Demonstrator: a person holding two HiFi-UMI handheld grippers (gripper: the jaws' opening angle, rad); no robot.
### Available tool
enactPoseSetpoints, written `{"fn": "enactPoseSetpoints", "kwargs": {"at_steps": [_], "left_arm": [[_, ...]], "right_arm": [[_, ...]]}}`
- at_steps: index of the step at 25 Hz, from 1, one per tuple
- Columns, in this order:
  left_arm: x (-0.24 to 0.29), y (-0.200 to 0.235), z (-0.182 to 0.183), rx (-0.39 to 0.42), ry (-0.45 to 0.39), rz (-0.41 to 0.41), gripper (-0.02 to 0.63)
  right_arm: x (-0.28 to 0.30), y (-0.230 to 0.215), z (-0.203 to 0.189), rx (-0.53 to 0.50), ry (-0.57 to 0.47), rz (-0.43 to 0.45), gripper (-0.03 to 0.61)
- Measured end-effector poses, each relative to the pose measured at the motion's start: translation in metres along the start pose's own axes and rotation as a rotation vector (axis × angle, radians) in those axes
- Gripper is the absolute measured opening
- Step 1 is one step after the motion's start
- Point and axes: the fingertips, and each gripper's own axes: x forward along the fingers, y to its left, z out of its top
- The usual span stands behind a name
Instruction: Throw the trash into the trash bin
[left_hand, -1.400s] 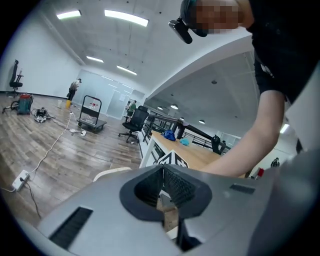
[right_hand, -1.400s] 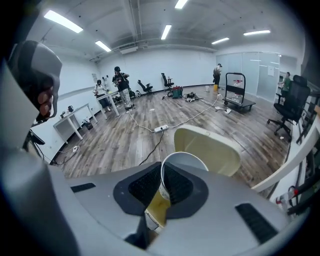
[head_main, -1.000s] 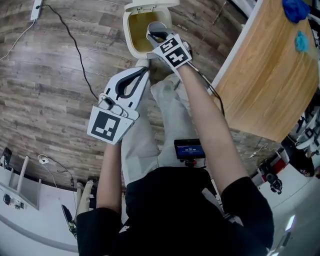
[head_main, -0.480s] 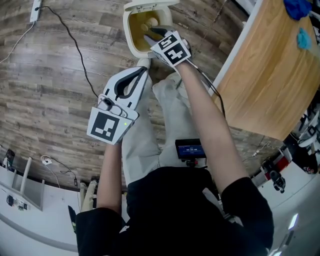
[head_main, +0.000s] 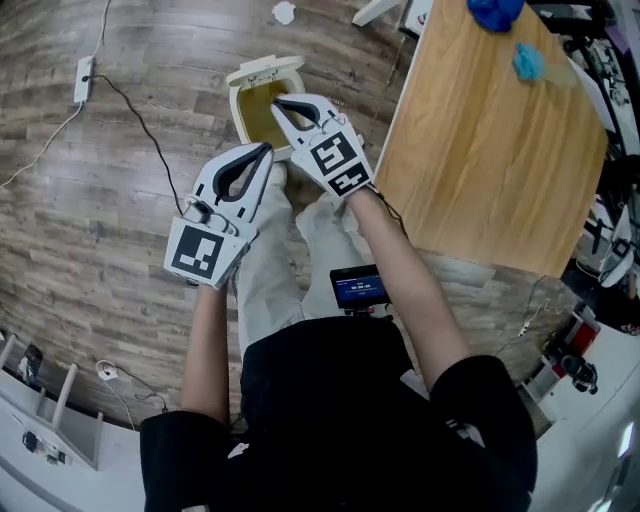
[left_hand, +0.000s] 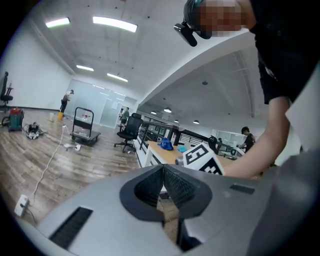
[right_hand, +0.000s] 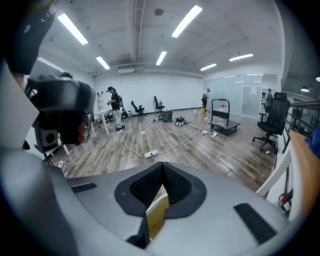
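Note:
A cream trash bin (head_main: 250, 108) stands on the wood floor with its lid (head_main: 262, 69) tipped open, and its yellowish inside shows. My right gripper (head_main: 281, 102) hangs above the bin's right rim. Its jaws are shut with nothing between them. In the right gripper view the gripper (right_hand: 162, 166) has its pads together, with the bin's yellow wall (right_hand: 156, 215) below them. My left gripper (head_main: 266, 149) is shut and empty, just in front of the bin, beside the right one. The left gripper view shows the gripper (left_hand: 163, 166) closed and the right gripper's marker cube (left_hand: 202, 159) beyond it.
A wooden table (head_main: 480, 140) stands to the right of the bin, with two blue things (head_main: 496, 12) at its far end. A power strip (head_main: 84, 80) and its cable (head_main: 150, 120) lie on the floor at left. A small white object (head_main: 284, 13) lies beyond the bin.
The right gripper has lifted out of the bin's mouth, where it opened and dropped its load, and is shut again. The left gripper has also risen. The head view now takes in more of the table.

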Motion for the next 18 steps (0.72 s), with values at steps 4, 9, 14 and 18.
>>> {"fn": "enactPoseSetpoints", "kwargs": {"at_steps": [4, 9, 14, 18], "left_arm": [[-0.016, -0.026, 0.072, 0.093, -0.060, -0.028, 0.009], [-0.018, -0.066, 0.127, 0.248, -0.067, -0.128, 0.009], [-0.019, -0.127, 0.172, 0.278, -0.113, -0.208, 0.009], [-0.006, -0.166, 0.176, 0.333, -0.097, -0.333, 0.009]], "right_arm": [[-0.091, 0.011, 0.082, 0.023, -0.168, -0.062, -0.002], [-0.202, 0.009, 0.148, 0.093, -0.365, -0.147, -0.002], [-0.303, 0.003, 0.167, 0.165, -0.467, -0.280, -0.002], [-0.337, 0.002, 0.174, 0.171, -0.525, -0.354, -0.002]]}}
